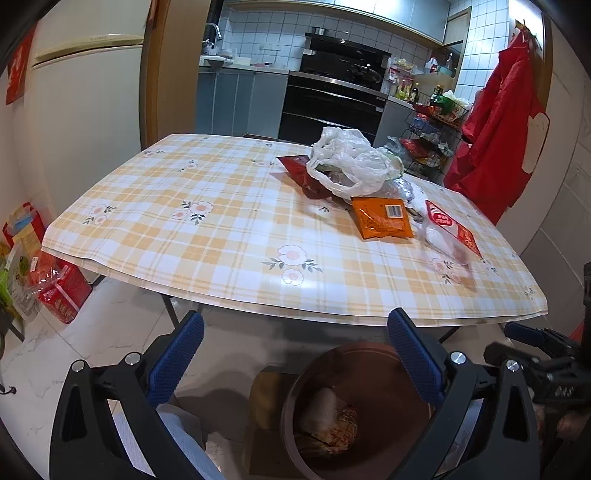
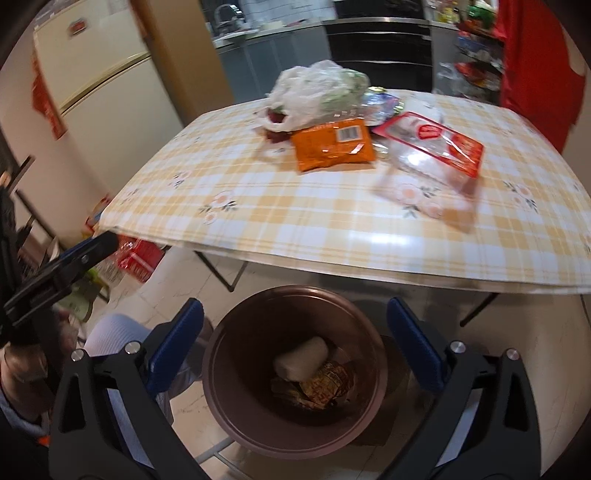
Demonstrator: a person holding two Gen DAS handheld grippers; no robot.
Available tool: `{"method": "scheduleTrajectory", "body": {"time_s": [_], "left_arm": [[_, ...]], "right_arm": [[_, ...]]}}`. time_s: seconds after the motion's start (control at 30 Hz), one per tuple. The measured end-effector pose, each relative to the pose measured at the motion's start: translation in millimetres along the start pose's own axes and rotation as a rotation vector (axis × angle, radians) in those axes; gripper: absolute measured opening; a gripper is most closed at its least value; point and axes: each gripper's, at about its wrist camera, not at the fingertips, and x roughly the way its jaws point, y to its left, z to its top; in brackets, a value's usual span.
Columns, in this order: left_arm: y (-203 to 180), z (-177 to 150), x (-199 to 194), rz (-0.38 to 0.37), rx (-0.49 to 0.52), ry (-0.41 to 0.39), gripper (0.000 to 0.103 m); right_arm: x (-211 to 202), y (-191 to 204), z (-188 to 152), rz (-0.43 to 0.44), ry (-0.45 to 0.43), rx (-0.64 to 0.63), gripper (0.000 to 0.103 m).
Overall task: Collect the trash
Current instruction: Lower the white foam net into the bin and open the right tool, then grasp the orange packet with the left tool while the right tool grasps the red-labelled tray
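Right gripper (image 2: 295, 347) hangs wide apart and empty right over the bin (image 2: 236, 424); a white roll (image 2: 301, 358), wrappers maybe, sits inside. Left gripper (image 1: 295, 354) gapes too.

Home kitchen/dining area: cream fridge (image 1: 85, 110), tiled wall (image 1: 266, 29) over a sink tap (image 1: 213, 31), black built-in oven (image 1: 332, 107), wire rack of bottles (image 1: 436, 110), red apron (image 1: 495, 147) hung up, plaid-cloth bench (image 1: 221, 221).

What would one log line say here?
right hand-held gripper: open, empty | round brown bin: holds wrappers | orange foil packet: on table
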Motion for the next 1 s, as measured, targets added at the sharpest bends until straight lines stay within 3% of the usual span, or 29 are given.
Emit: {"method": "scheduleTrajectory", "body": {"time_s": [0.3,0.6,0.87,1.0], "left_arm": [[-4.8,-1.8,3.2,0.008,0.035,0.002,0.097],[-16.9,15.4,30.2,-0.043,0.050,0.054,0.097],[-60.4,74.9,115.0,-0.222,0.056,0.112,0.087],[-73.6,97.4,176.3,-0.273,0.060,0.171,0.074]], "right_arm": [[-3.5,-28.0,0.8,-0.057,-0.029,0.063,0.097],[-10.1,-77.7,15.6,-0.120,-0.087,0.147,0.097],[4.6,-118.3,57.1,-0.158,-0.089,0.156,0.097],[15.5,-137.8,71.9,-0.179,-0.079,0.168,0.097]]}}
